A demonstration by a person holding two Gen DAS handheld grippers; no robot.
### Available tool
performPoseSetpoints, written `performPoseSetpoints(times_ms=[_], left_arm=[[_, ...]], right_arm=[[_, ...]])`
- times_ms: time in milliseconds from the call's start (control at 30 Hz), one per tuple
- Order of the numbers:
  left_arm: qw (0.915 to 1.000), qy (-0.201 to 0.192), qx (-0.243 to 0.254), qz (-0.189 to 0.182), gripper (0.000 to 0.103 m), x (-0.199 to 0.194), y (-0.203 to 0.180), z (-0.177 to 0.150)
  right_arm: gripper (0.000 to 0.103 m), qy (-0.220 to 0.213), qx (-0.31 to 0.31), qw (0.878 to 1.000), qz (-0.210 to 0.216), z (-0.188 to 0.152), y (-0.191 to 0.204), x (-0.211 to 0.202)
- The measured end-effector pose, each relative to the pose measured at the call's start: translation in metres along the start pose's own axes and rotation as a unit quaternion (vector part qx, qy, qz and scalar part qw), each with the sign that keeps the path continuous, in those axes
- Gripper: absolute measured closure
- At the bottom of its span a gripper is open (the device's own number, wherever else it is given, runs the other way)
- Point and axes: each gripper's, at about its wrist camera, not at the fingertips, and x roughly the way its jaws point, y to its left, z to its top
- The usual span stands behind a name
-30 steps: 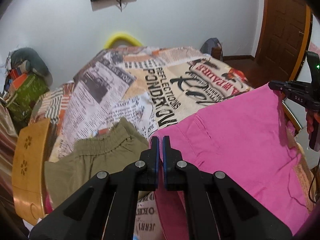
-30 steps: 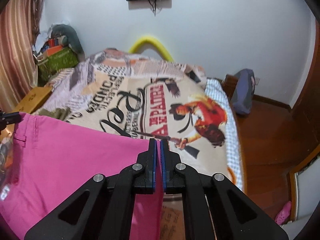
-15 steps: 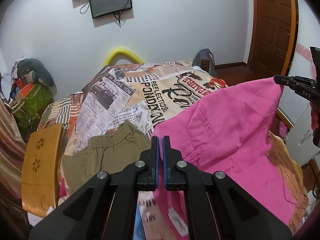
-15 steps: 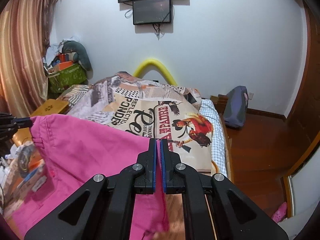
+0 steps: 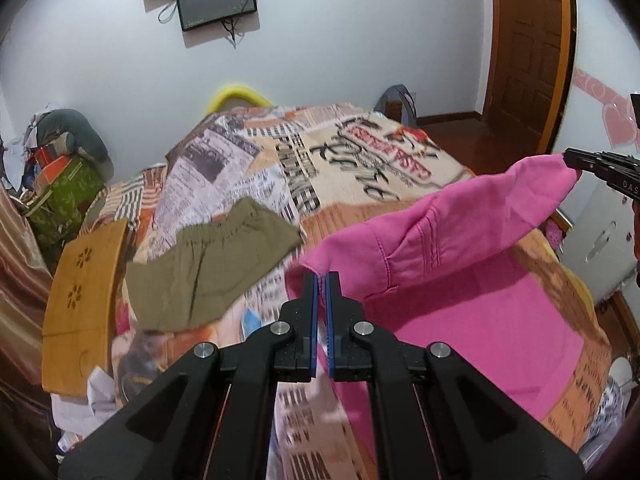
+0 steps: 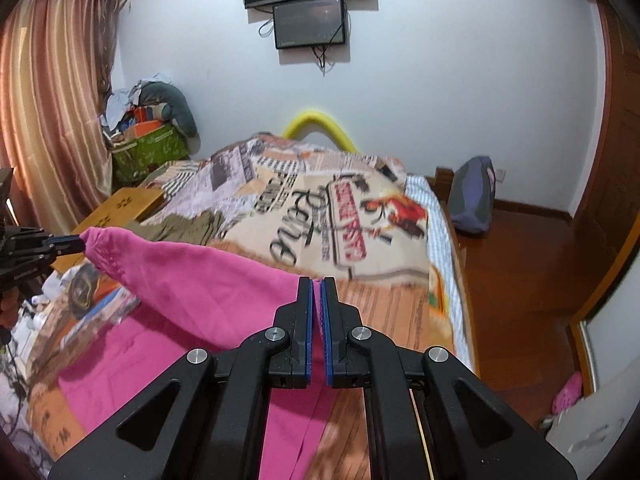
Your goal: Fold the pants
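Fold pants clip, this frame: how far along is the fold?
Early. Done: the left gripper and right gripper are each shut on a corner of the pink pants. In hand: that edge is lifted above the bed, the rest trailing flat. Left: no crease shows yet. The olive shorts lie untouched.

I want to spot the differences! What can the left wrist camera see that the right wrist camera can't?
Only the left wrist view shows the brown door and the whole olive shorts spread flat on the bed. Only the right wrist view shows the curtain and a pink slipper on the floor. Both show the pink pants held by both shut grippers, the left gripper and the right gripper, plus the printed bedspread and wall screens.
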Motion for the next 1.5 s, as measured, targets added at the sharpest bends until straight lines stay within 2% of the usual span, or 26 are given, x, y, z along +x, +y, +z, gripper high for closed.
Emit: performPoseSetpoints(times_ms=[367,600,733,833,967,1033,1100,1133,1300,1500], left_arm=[[0.9990,0.041,0.014,-0.008,0.100,-0.005,-0.020,-0.083],[0.9976,0.067,-0.002,-0.017,0.100,-0.002,-0.019,-0.111],[0.9982,0.059,0.000,-0.007,0.100,-0.013,-0.018,-0.115],[0.9988,0.047,0.010,-0.005,0.099,-0.025,-0.021,-0.110],[0.9990,0.030,0.033,-0.005,0.092,-0.034,-0.033,-0.096],[0.9987,0.028,0.039,-0.015,0.076,-0.032,-0.040,-0.089],[0.9980,0.025,0.052,-0.023,0.065,-0.027,-0.052,-0.083],[0.9976,0.025,0.061,-0.023,0.063,-0.025,-0.056,-0.083],[0.9910,0.048,0.117,-0.044,0.062,-0.008,-0.087,-0.084],[0.9871,0.068,0.136,-0.052,0.061,0.007,-0.100,-0.088]], right_arm=[[0.099,0.051,0.024,0.998,0.013,-0.080,0.012,-0.003],[0.099,0.087,0.034,0.995,0.018,-0.112,0.018,0.001],[0.095,0.096,0.045,0.994,0.004,-0.119,0.013,-0.006],[0.085,0.089,0.034,0.995,-0.006,-0.115,0.016,-0.018],[0.071,0.065,0.003,0.998,0.000,-0.104,0.030,-0.031],[0.066,0.057,-0.004,0.998,0.011,-0.099,0.038,-0.032],[0.064,0.056,-0.012,0.998,0.025,-0.096,0.048,-0.030],[0.063,0.057,-0.017,0.998,0.032,-0.096,0.054,-0.028],[0.059,0.078,-0.048,0.994,0.059,-0.101,0.078,-0.009],[0.053,0.112,-0.080,0.988,0.063,-0.107,0.092,0.022]])
